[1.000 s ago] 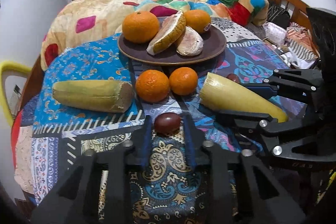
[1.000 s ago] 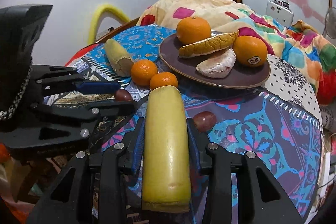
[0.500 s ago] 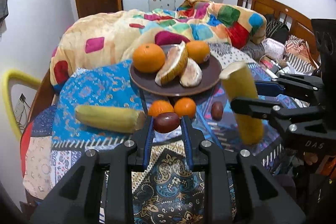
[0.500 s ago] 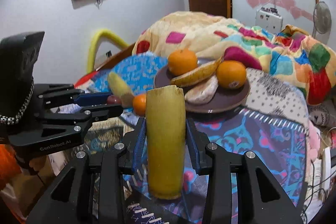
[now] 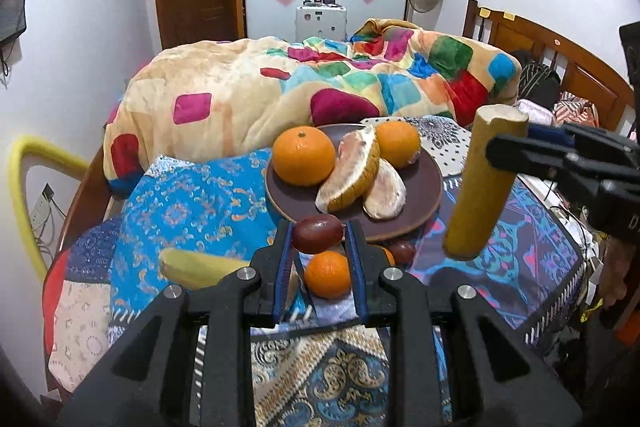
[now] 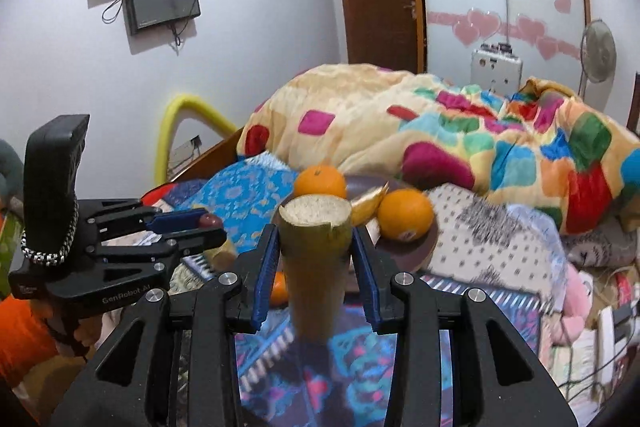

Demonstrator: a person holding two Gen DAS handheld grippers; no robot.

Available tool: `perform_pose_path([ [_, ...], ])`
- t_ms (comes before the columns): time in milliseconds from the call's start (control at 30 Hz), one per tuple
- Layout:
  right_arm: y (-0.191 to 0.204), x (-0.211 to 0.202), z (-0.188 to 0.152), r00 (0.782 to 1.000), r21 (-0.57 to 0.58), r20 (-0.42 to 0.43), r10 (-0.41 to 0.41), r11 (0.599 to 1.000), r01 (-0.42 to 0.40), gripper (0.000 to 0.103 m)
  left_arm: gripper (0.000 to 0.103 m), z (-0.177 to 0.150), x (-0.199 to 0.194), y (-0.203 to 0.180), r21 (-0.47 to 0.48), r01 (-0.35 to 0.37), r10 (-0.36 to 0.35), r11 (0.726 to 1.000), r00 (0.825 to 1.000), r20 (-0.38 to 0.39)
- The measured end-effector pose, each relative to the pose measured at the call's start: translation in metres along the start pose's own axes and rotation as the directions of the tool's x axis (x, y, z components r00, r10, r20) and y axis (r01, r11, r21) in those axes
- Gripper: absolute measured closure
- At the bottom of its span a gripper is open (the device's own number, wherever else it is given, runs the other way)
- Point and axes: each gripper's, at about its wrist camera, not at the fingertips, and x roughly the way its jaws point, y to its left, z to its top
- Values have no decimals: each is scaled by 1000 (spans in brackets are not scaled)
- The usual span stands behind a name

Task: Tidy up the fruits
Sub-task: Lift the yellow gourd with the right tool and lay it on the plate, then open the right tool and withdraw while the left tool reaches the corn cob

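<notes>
My left gripper [image 5: 318, 241] covers part of the small orange [image 5: 327, 274] below it, and a second orange [image 5: 388, 254] behind its right finger shows only as a sliver. The dark fruit [image 5: 402, 251] beside that is half hidden too. The yellow stalk lying on the cloth [image 5: 192, 269] has its right end behind my left finger. From my right wrist, the cut stalk [image 6: 316, 259] I grip blocks most of the plate [image 6: 416, 247] and the pomelo wedges; its lower end is blurred, as is the cloth under it. The hand [image 6: 90, 333] under my left gripper is mostly hidden. The sticker on the right-hand orange [image 6: 405, 214] is too small to read.
</notes>
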Motion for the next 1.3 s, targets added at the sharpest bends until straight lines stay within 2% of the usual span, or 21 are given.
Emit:
perform_pose_path([
  [433,-34,11,19,997,-3,22,-76,997,76,74,77,17,31,11,7,-27,27,1000,1000,-15],
  [467,-35,12,21,996,-7,30,-81,997,81,92,77,18,34,11,8,-25,25,1000,999,-20],
  [500,-35,15,23,996,-10,24,-86,996,87,99,77,18,38,11,9,-24,24,1000,999,-26],
  [600,-34,31,25,998,-21,-11,-65,998,65,98,77,19,49,10,12,-26,27,1000,999,-45],
  [767,-31,68,4,992,-61,-105,-65,996,59,98,77,21,66,10,0,-22,21,1000,996,-81],
  [1033,-46,59,-8,993,-11,-113,-29,1000,28,96,76,22,82,7,22,-24,26,999,992,-127],
  [1133,-51,57,-10,993,10,-117,-31,999,33,91,71,22,88,6,13,-13,15,1000,989,-146],
  [1200,-53,55,-12,993,22,-118,-31,999,34,85,52,22,90,5,8,-15,16,1000,988,-151],
  [1300,-54,52,-13,993,32,-109,-44,998,47,71,47,21,86,3,16,-18,20,1000,991,-136],
])
